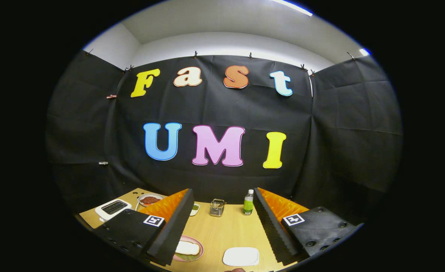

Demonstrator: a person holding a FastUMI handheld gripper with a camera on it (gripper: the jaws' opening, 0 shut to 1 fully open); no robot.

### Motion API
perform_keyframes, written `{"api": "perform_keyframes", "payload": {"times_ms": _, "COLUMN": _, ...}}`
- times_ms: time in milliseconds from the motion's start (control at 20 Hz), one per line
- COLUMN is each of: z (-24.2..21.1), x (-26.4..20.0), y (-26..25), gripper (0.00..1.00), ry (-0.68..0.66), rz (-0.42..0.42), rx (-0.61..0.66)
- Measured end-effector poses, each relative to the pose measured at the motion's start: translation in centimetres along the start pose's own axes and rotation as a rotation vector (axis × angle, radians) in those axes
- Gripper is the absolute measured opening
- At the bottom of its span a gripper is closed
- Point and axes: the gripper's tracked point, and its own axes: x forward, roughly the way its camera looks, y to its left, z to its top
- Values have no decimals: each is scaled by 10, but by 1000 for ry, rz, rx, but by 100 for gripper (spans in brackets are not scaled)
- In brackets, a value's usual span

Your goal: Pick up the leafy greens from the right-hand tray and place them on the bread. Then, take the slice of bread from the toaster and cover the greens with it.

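Hovering with fingers spread wide and empty, the gripper point(222, 230) is facing a bread slice point(187, 248) on greens, lower centre-left of the frame, probably light, soft, best pinched by its edges.

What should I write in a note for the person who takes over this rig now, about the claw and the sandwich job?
Claw: open, holding nothing, above the pale wooden table.
Things: the cream bread slice lies on the round pink plate beside the left finger, with green leaf showing under it. The white rounded tray is between the fingers, the white toaster beyond the left one.
Done: greens seem covered.
Left: probably nothing; the toaster slot is too dark to judge.
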Motion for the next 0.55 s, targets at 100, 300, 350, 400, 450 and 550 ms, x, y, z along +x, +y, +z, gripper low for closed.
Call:
{"api": "perform_keyframes", "payload": {"times_ms": 100, "z": 2, "x": 3, "y": 3, "gripper": 98, "ry": -3, "rz": 4, "rx": -1}}
{"api": "perform_keyframes", "payload": {"times_ms": 300, "z": -1, "x": 16, "y": 10, "gripper": 98, "ry": 18, "rz": 17, "rx": -4}}
{"api": "perform_keyframes", "payload": {"times_ms": 350, "z": 2, "x": 18, "y": 11, "gripper": 98, "ry": 10, "rz": 18, "rx": -9}}
{"api": "perform_keyframes", "payload": {"times_ms": 400, "z": 4, "x": 20, "y": 12, "gripper": 98, "ry": 3, "rz": 17, "rx": -16}}
{"api": "perform_keyframes", "payload": {"times_ms": 450, "z": 4, "x": 21, "y": 15, "gripper": 98, "ry": 0, "rz": 19, "rx": -19}}
{"api": "perform_keyframes", "payload": {"times_ms": 550, "z": 1, "x": 23, "y": 22, "gripper": 98, "ry": 11, "rz": 24, "rx": -12}}
